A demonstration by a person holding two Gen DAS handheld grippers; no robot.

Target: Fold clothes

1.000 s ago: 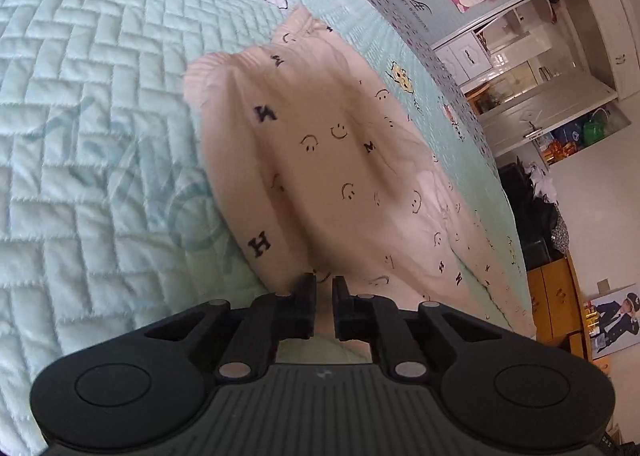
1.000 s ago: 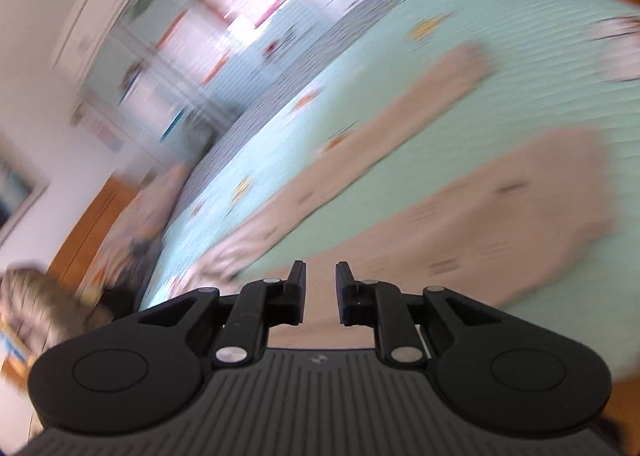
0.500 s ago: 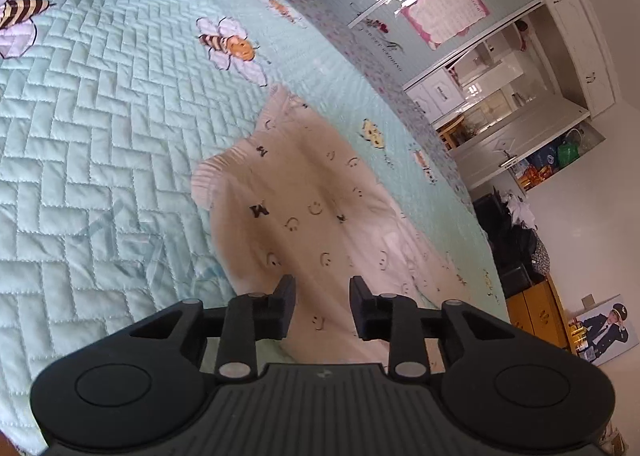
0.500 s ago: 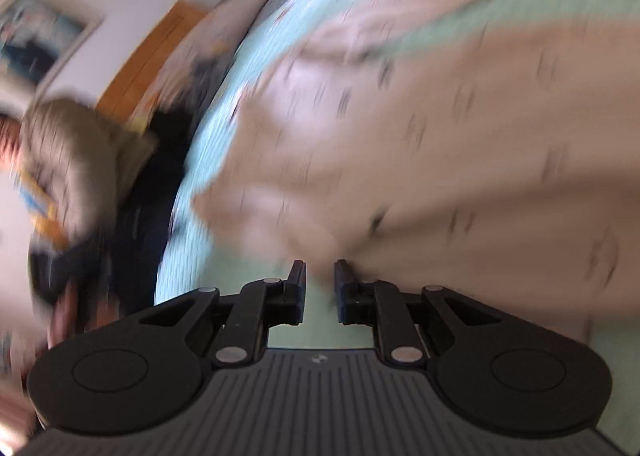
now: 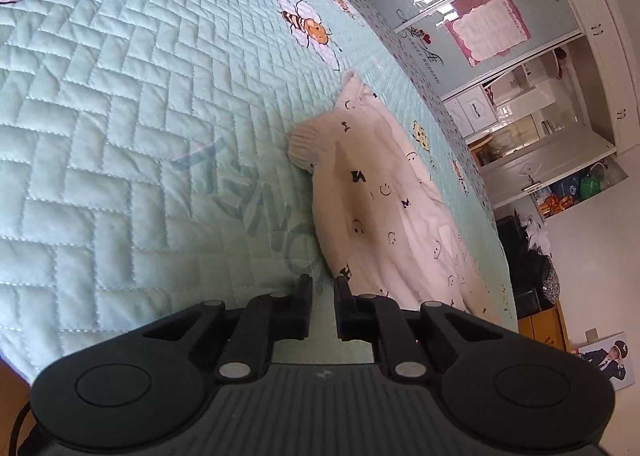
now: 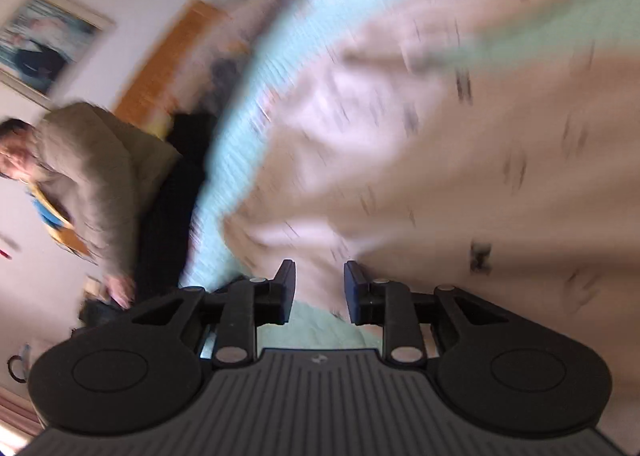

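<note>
Cream trousers (image 5: 376,200) printed with smiley faces and letters lie on the pale green quilted bedspread (image 5: 120,136). A ribbed cuff (image 5: 306,140) lies at the far end of the near leg. My left gripper (image 5: 322,286) is off the cloth beside the near leg, its jaws a narrow gap apart and empty. In the blurred right wrist view the same trousers (image 6: 460,136) fill the frame. My right gripper (image 6: 319,276) is open just over a fold near the bed's edge, with nothing between the fingers.
The bed's edge runs along the right in the left wrist view, with wardrobes (image 5: 500,36) beyond. In the right wrist view a person in a beige top (image 6: 92,176) stands past the bed's edge by an orange door (image 6: 168,68).
My left gripper let go of the trouser leg, pulled back off it to the left and narrowed again. My right gripper swung down close over the trousers and opened wider.
</note>
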